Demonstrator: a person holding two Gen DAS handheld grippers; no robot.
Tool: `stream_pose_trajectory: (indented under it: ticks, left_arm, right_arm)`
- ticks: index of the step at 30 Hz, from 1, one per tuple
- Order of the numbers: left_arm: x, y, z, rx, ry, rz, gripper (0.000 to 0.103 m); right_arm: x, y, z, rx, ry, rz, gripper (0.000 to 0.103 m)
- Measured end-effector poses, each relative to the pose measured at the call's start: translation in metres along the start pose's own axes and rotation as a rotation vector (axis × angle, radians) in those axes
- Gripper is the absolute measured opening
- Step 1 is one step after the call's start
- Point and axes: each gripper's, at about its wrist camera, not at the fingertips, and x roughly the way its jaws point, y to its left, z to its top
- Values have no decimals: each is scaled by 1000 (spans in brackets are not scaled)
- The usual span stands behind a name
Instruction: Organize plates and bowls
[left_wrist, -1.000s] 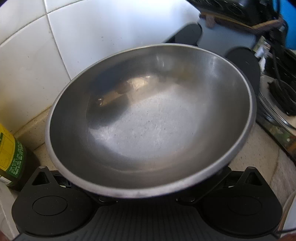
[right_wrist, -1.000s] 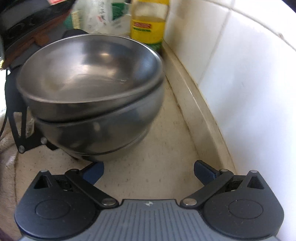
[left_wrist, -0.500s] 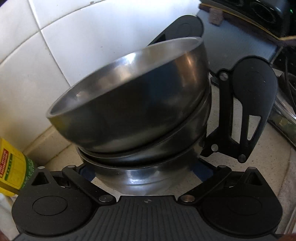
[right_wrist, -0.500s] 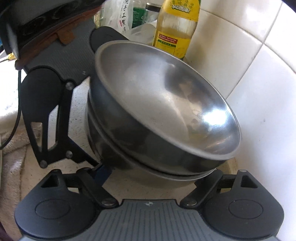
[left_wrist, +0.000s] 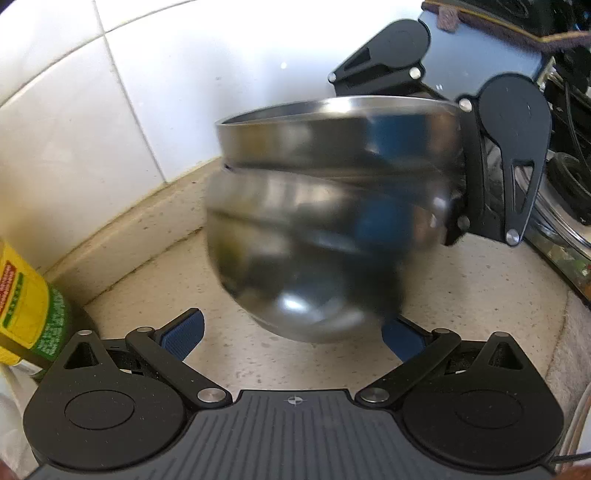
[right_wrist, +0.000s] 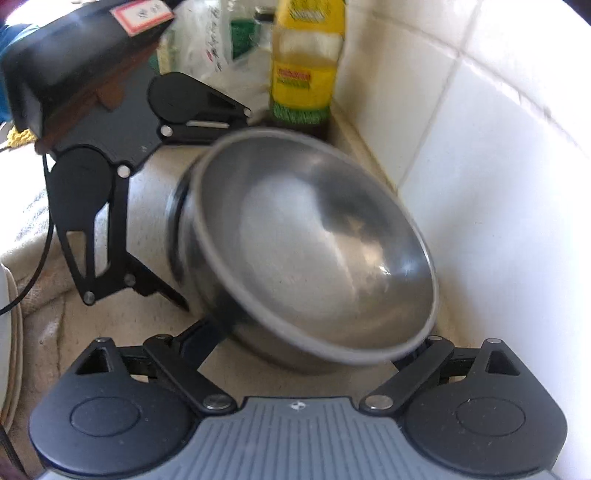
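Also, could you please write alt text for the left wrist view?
A blurred stack of nested steel bowls sits on a speckled counter by a white tiled wall. The left gripper has its blue-padded fingers open just in front of the stack. The right gripper straddles the stack from behind, its fingers opening.

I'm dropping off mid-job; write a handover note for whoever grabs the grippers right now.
Left gripper: open, fingers either side of the stack's base, not gripping.
Right gripper: jaws opening, stack between its fingers; contact hidden.
Steel bowl stack: nested, blurred, over the counter by the tiled wall, near the oil bottle.
Done: bowls nested.
Left: clear both grippers, check the stack settles, then probably plates.
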Motion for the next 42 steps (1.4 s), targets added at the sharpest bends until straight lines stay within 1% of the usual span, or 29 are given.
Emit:
stream_pose_trajectory:
  ticks: [3, 4, 5, 6, 7, 9, 11, 14, 15, 17, 19, 21, 22, 23, 24, 25, 27, 29, 30, 31, 32, 33, 34, 35, 37, 39, 40, 41, 42]
  left_arm:
    - [-4, -2, 0, 5, -3, 15, 103]
    - [-5, -1, 0, 12, -4, 32, 103]
    - [-19, -16, -4, 18, -1, 45, 103]
    - [-24, -21, -4, 13, -2, 46, 103]
    - [-26, -17, -3, -5, -7, 52, 103]
    - [-33, -10, -9, -55, -12, 60, 103]
    - [-37, -5, -17, -116, -28, 59, 103]
    - [-48, 0, -26, -188, -34, 23, 103]
    - [-52, 0, -28, -199, -37, 26, 103]
    - [-60, 2, -27, -220, -58, 35, 103]
    - [-70, 9, -23, -267, -78, 22, 102]
    - [-87, 14, -23, -338, -113, -20, 102]
    - [-94, 14, -24, -359, -120, -38, 102]
    - [-103, 12, -25, -379, -134, -34, 102]
    - [-109, 9, -25, -403, -145, -30, 102]
    - [-113, 6, -22, -416, -154, -47, 103]
    - [-117, 1, 1, -411, -197, -54, 103]
    - [-109, -4, 14, -432, -211, -88, 102]
    - [-109, -8, 23, -434, -230, -92, 102]
    - [-107, -11, 30, -428, -250, -73, 103]
    - [-103, -13, 31, -434, -244, -47, 103]
    - [-93, -16, 37, -445, -228, -58, 103]
    - [-78, -25, 41, -459, -208, -99, 102]
    - [-66, -23, 45, -481, -178, -130, 101]
    - [-43, -19, 49, -522, -130, -117, 99]
    - [-28, -8, 45, -568, -86, -117, 91]
    - [-24, -1, 40, -606, -70, -149, 89]
    - [-23, 6, 34, -642, -56, -190, 91]
    - [-21, 10, 30, -657, -49, -204, 92]
  right_arm:
    - [-5, -2, 2, -49, -12, -33, 94]
    - [0, 0, 5, -75, 4, -41, 95]
    - [-2, 3, 4, -86, 43, -44, 95]
    - [-4, 4, 0, -76, 80, -41, 95]
    - [-5, 3, -5, -52, 105, -30, 96]
    - [-3, -4, -10, -3, 190, 0, 96]
    - [-9, -7, -17, 27, 235, -5, 96]
    - [-38, -18, -24, 150, 197, 27, 96]
    - [-49, -24, -25, 198, 181, 38, 96]
    - [-68, -36, -33, 302, 147, 28, 96]
    - [-83, -47, -44, 384, 116, 21, 96]
    - [-91, -55, -54, 490, 86, 4, 96]
    - [-90, -63, -59, 563, 59, 0, 96]
    - [-88, -70, -64, 652, 43, 7, 96]
    - [-75, -77, -63, 730, 45, 30, 96]
    - [-63, -80, -60, 787, 35, 40, 96]
    - [-53, -85, -62, 876, 3, 65, 96]
    - [-44, -86, -64, 944, -43, 77, 95]
    - [-40, -89, -62, 984, -65, 92, 90]
    - [-31, -91, -61, 1025, -73, 117, 76]
    - [-23, -94, -62, 1074, -77, 138, 69]
    - [-15, -95, -63, 1129, -71, 160, 54]
    - [-5, -96, -66, 1172, -56, 190, 46]
    - [3, -95, -67, 1191, -45, 210, 46]
    - [9, -91, -63, 1181, -73, 238, 45]
    - [12, -91, -57, 1167, -104, 261, 45]
    - [13, -92, -55, 1170, -123, 277, 45]
    - [15, -93, -52, 1173, -135, 288, 45]
    - [14, -94, -48, 1170, -151, 289, 45]
